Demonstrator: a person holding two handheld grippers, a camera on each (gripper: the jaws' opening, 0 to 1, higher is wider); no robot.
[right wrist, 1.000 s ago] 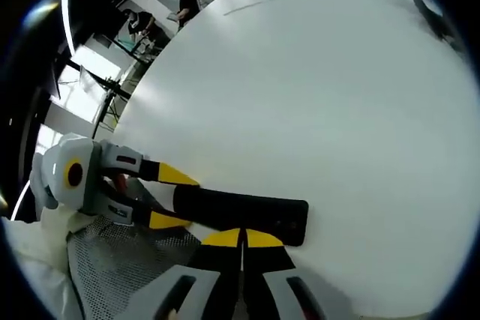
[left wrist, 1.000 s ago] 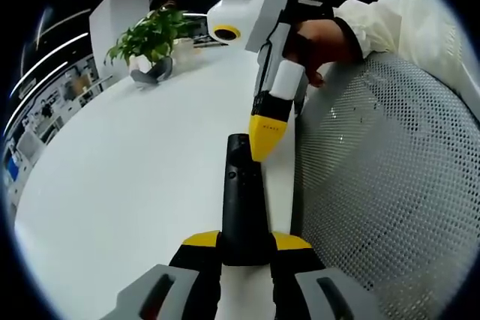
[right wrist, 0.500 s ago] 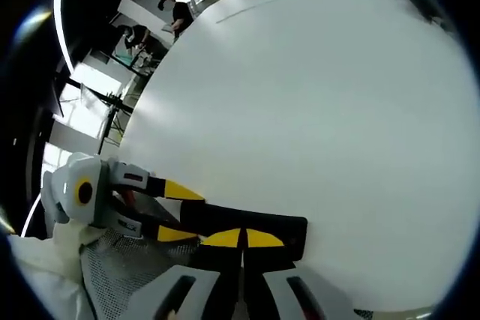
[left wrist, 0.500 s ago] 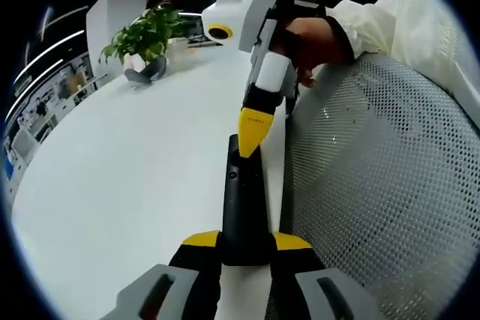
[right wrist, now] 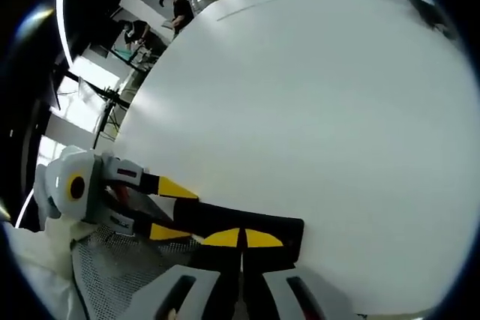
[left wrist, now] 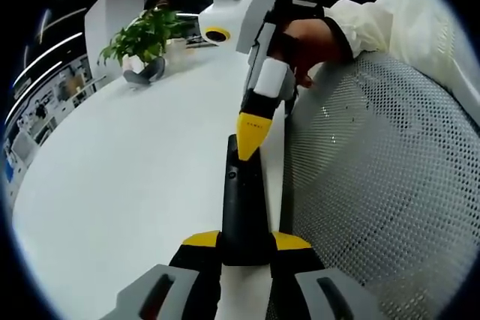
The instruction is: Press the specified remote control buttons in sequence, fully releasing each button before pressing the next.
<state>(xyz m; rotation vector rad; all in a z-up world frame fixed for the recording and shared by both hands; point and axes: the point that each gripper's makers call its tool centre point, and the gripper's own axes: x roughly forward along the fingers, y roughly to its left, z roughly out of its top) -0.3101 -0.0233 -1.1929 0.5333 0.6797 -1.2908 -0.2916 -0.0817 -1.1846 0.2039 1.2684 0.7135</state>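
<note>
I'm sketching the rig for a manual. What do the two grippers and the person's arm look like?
Each gripper has grey jaw arms ending in black pads with yellow tips. The right gripper has a white block above its tip and a grey body; the left gripper looks alike. The sleeve is white.

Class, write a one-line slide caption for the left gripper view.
Left gripper clamps a black remote on the white table while the right gripper, shut, touches its far end.

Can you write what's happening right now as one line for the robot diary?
left gripper: shut on long black remote control | right gripper: shut, yellow tip on remote's far end | round white table: underneath
</note>
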